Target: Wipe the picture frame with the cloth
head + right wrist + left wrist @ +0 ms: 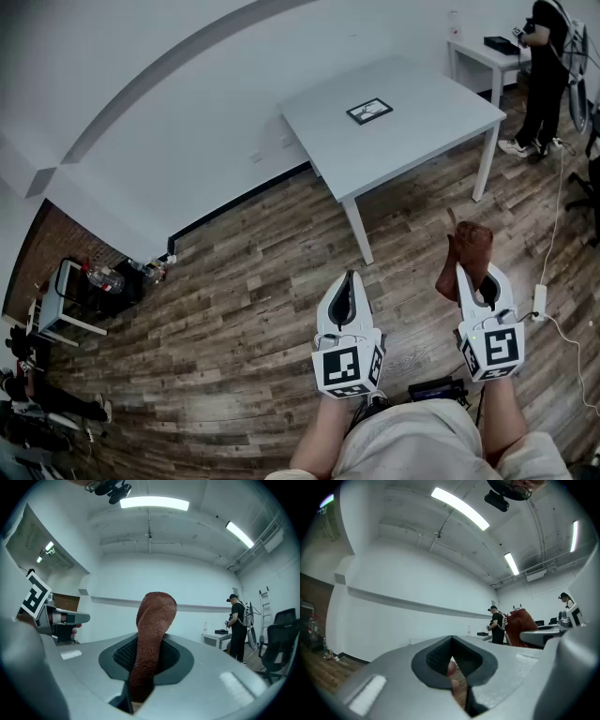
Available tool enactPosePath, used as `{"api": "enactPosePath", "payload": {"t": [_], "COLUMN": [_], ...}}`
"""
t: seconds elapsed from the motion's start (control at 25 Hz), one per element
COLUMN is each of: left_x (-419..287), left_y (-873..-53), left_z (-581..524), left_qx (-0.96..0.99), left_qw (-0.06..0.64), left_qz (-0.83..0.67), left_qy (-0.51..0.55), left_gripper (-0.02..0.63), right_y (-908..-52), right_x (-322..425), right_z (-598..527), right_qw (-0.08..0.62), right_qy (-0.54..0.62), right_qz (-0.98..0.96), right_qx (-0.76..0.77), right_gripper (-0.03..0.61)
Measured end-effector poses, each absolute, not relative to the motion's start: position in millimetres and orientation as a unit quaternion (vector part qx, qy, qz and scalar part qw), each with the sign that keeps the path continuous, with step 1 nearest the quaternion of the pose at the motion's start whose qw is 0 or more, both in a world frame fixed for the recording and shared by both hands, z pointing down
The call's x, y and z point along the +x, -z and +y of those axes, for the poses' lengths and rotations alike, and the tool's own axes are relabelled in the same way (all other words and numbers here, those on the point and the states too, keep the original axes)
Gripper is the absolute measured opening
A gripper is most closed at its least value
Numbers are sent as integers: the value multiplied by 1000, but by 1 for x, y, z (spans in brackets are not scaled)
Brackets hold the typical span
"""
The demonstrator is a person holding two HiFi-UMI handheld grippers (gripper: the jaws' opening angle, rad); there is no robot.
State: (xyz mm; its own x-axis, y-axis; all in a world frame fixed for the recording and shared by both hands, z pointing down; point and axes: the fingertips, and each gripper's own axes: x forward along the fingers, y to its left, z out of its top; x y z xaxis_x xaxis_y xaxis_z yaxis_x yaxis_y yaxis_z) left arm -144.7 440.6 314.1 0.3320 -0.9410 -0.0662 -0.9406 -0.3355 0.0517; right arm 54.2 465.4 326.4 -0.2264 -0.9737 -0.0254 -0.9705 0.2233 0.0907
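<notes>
A small dark picture frame (pixel 369 111) lies flat on the white table (pixel 422 131), far ahead of both grippers. My right gripper (pixel 465 269) is shut on a brown cloth (pixel 466 251), which sticks up between its jaws over the wood floor. In the right gripper view the cloth (pixel 153 625) rises out of that gripper (pixel 148 670). My left gripper (pixel 350 276) is beside it, shut with nothing in it. The left gripper view shows this gripper (pixel 453 660) with its jaws together and the cloth (pixel 523 624) off to the right.
A person (pixel 545 70) in black stands at the far right beside a small white side table (pixel 483 52). A cable and power strip (pixel 541 297) lie on the floor to my right. A cart with bottles (pixel 89 286) stands by the left wall.
</notes>
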Motion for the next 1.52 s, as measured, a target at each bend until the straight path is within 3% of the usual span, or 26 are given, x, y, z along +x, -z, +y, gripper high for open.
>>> {"api": "enactPosePath", "payload": {"t": [1.52], "left_x": [-42], "left_y": [-318], "left_z": [432], "left_qx": [818], "left_qw": [-2], "left_qz": [-575], "left_qy": [26], "left_gripper": [0], "right_y": [-342], "right_x": [158], "right_z": [460], "right_qw": [-2], "right_qy": [19], "right_qz": [-779], "right_qx": [626], "right_gripper": [94]}}
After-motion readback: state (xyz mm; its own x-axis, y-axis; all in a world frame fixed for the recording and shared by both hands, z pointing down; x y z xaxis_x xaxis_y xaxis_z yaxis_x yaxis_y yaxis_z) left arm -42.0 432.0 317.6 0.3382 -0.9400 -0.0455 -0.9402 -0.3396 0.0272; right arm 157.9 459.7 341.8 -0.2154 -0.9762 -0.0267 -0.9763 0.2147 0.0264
